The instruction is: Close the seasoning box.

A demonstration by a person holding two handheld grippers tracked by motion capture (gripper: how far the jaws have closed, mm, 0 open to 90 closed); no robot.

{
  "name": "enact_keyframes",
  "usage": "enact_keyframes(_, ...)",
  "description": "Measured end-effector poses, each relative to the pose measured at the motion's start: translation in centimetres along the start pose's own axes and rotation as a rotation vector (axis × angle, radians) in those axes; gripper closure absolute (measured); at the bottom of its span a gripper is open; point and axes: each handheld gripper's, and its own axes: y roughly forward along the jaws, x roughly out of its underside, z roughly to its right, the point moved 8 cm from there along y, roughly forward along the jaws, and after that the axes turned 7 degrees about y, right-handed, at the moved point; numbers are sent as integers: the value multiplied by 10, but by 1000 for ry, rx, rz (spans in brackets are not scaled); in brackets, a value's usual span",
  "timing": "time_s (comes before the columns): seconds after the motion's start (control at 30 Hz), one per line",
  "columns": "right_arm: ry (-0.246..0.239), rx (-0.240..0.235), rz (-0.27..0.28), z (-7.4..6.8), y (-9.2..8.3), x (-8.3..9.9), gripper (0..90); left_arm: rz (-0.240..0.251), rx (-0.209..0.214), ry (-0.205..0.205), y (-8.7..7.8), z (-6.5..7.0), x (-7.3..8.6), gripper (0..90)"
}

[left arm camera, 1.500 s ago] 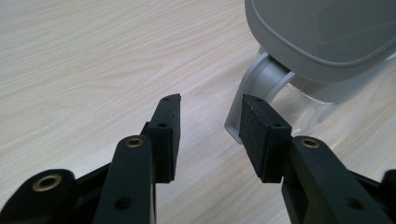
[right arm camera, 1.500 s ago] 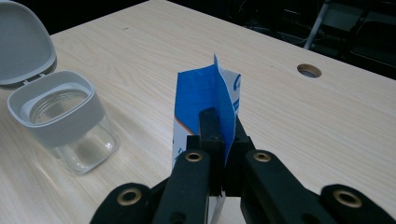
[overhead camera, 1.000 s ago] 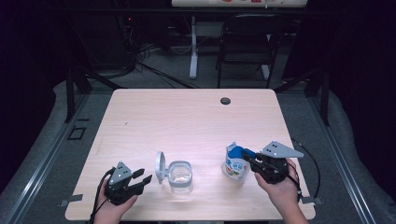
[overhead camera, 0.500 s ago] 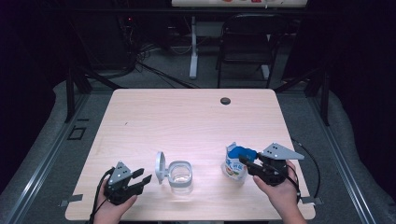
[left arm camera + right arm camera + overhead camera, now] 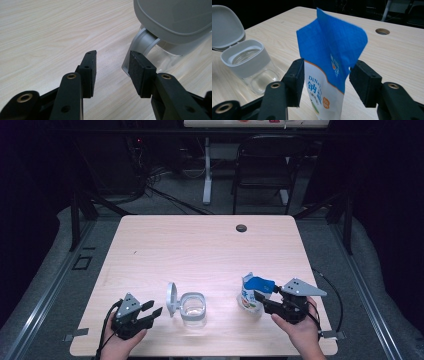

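Observation:
A blue and white pouch point(image 5: 248, 294) point(image 5: 329, 50) stands upright on the table's front right, its blue top bent over. My right gripper point(image 5: 264, 293) point(image 5: 325, 75) has one jaw on each side of it. Its jaws have just been opening, and the pads no longer press on the pouch. A clear container point(image 5: 193, 307) point(image 5: 249, 60) with a grey rim stands front centre, its hinged grey lid point(image 5: 171, 297) point(image 5: 175, 20) point(image 5: 227, 25) flipped open to the left. My left gripper point(image 5: 154, 308) point(image 5: 112, 62) rests open just left of the lid, nothing between its fingers.
The wooden table point(image 5: 200, 250) has a round cable hole point(image 5: 241, 227) near its far edge. A dark chair point(image 5: 260, 165) and a desk leg stand beyond the table. Cables trail from both grippers off the front edge.
The right gripper's jaws have spread apart from the pouch, which stays standing. The left gripper and the container have not moved.

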Motion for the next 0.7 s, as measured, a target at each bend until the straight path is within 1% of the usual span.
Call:
enact_keyframes(0.07,-2,14,-8,1,0,3,449,0,0,0,0,0,0,585)
enact_keyframes(0.1,6,11,-5,2,1,5,449,0,0,0,0,0,0,584)
enact_keyframes(0.17,9,11,-10,2,1,6,449,0,-1,0,0,0,0,585)
enact_keyframes(0.23,21,2,-22,2,3,10,449,0,0,0,0,0,0,585)
enact_keyframes(0.27,32,1,-20,2,4,11,449,0,0,0,0,0,0,585)
enact_keyframes(0.3,43,-10,-20,2,5,12,451,0,0,0,0,0,0,584)
enact_keyframes(0.33,54,-15,-31,1,6,15,450,-1,0,1,0,0,0,585)
enact_keyframes(0.4,52,-10,-37,2,6,16,445,-1,0,1,0,0,0,585)
enact_keyframes(0.47,63,-11,-51,3,8,19,434,-1,-2,4,0,0,0,584)
enact_keyframes(0.63,91,-16,-51,5,12,23,415,8,-4,-1,0,-1,-1,585)
enact_keyframes(0.7,94,-18,-54,6,13,24,411,7,-5,-1,-1,-1,0,584)
